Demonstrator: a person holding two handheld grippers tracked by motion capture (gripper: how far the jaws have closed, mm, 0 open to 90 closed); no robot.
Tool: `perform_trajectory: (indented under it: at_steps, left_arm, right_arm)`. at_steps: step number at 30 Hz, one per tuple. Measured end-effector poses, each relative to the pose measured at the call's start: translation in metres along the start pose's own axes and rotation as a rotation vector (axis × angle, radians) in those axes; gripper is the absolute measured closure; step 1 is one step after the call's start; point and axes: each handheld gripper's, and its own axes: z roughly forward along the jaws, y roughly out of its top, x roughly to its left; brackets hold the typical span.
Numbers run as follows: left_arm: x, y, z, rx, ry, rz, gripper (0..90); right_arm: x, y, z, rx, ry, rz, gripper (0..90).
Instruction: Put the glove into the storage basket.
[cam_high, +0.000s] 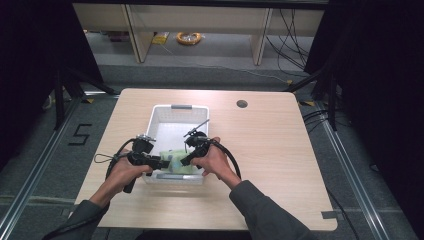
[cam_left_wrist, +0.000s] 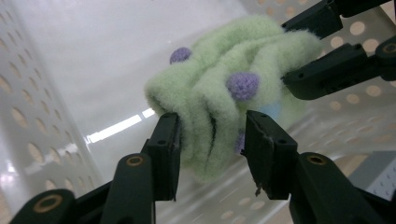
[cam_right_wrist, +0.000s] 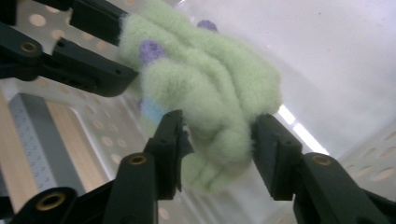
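a lab or recording room, not a home. a bare wood-look bench with a cable hole stands on grey carpet between metal floor rails, with black curtains on both sides. loose cables trail across the floor, a "5" is taped down, and plain wooden shelving stands behind.

I look down on a rectangular light wood-grain table with rounded corners, standing on a grey floor. A small round dark cable hole sits near the table's far edge, right of centre. One thing rests directly on the tabletop: a white perforated plastic basket with a grey handle, placed left of centre toward my near edge. The remaining wood surface is bare.
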Motion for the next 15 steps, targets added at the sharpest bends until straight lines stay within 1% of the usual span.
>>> perform_trajectory:
  at_steps: [1, 3, 4, 6, 7, 8, 9, 10, 12, 13, 14, 15]
  left_arm:
    - [0.000, 0.001, -0.001, -0.004, 0.013, 0.003, 52.5]
    - [0.000, 0.002, -0.002, -0.037, 0.018, -0.012, 51.3]
    - [0.001, 0.003, -0.005, -0.035, 0.021, -0.014, 50.8]
    - [0.000, 0.005, -0.009, -0.063, 0.029, -0.015, 50.2]
    - [-0.001, 0.005, -0.010, -0.074, 0.028, -0.012, 50.0]
    - [-0.004, 0.006, -0.012, -0.087, 0.022, -0.018, 49.9]
    - [-0.004, 0.006, -0.014, -0.075, 0.016, 0.002, 50.0]
    - [-0.007, 0.006, -0.016, -0.093, 0.020, -0.001, 50.0]
    - [-0.012, 0.006, -0.018, -0.094, 0.018, 0.020, 49.7]
    - [-0.015, 0.006, -0.018, -0.105, 0.012, 0.020, 49.4]
    - [-0.017, 0.006, -0.020, -0.104, 0.008, 0.028, 49.0]
    - [-0.020, 0.005, -0.021, -0.113, 0.003, 0.030, 48.2]
  right_arm:
    - [0.001, 0.001, -0.001, -0.001, -0.007, 0.001, 51.5]
    - [0.002, 0.003, -0.003, -0.018, -0.026, -0.005, 51.1]
    - [0.003, 0.004, -0.005, -0.023, -0.024, -0.007, 49.4]
    - [0.004, 0.006, -0.008, -0.038, -0.031, -0.017, 48.5]
    - [0.005, 0.006, -0.011, -0.035, -0.030, -0.018, 47.7]
    - [0.005, 0.007, -0.012, -0.037, -0.030, -0.019, 46.9]
    - [0.006, 0.007, -0.015, -0.047, -0.029, -0.022, 46.5]
    - [0.006, 0.007, -0.017, -0.051, -0.026, -0.024, 46.2]
    - [0.006, 0.006, -0.022, -0.064, -0.023, -0.024, 45.6]
    - [0.006, 0.006, -0.025, -0.075, -0.018, -0.024, 45.3]
    - [0.006, 0.006, -0.027, -0.084, -0.020, -0.030, 45.1]
    - [0.006, 0.005, -0.029, -0.090, -0.013, -0.029, 44.6]
